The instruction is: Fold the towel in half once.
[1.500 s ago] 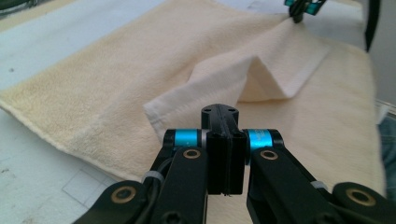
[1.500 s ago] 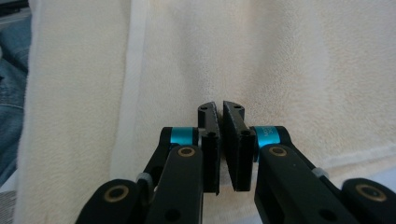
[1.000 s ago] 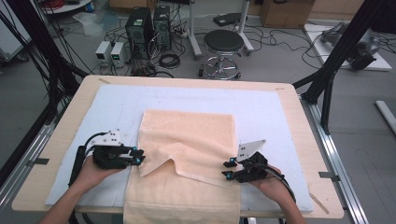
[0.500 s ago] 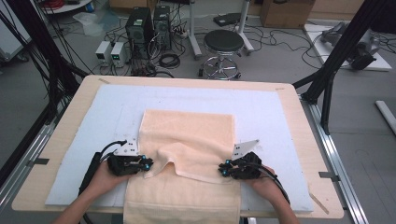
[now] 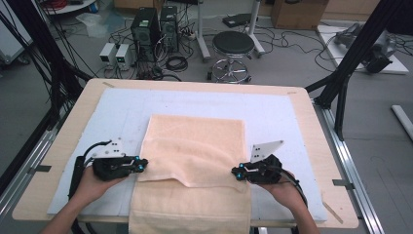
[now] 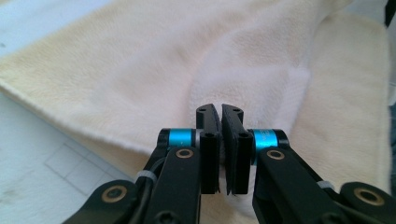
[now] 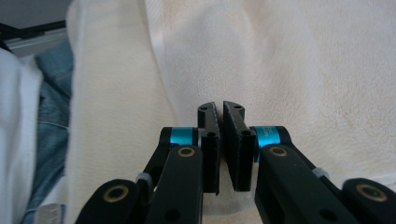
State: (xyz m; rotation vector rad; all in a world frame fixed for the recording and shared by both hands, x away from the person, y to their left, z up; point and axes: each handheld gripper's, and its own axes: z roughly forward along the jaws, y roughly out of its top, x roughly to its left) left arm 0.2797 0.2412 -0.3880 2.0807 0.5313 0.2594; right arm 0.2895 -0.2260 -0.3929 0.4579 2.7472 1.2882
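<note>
I hold two grippers, and both have just been closing on the one towel (image 5: 195, 146) that lies in front of me on the desk (image 5: 63, 141). My left gripper (image 5: 141, 165) has its two fingers (image 6: 208, 135) pressed together on the towel's left edge, with a fold of peach cloth pinched between the pads and bunched up just past the tips. My right gripper (image 5: 235, 172) does the same at the right edge: its two fingers (image 7: 233, 140) are clamped on a ridge of cloth that runs away from the tips. Between my two pairs of fingers the folded upper layer of the towel spans the gap, with its front edge sagging to a low point near the middle. Below my fingers, toward me, the single lower layer hangs over the desk's near edge. Under the towel lies one pale blue mat (image 5: 272, 112).
</note>
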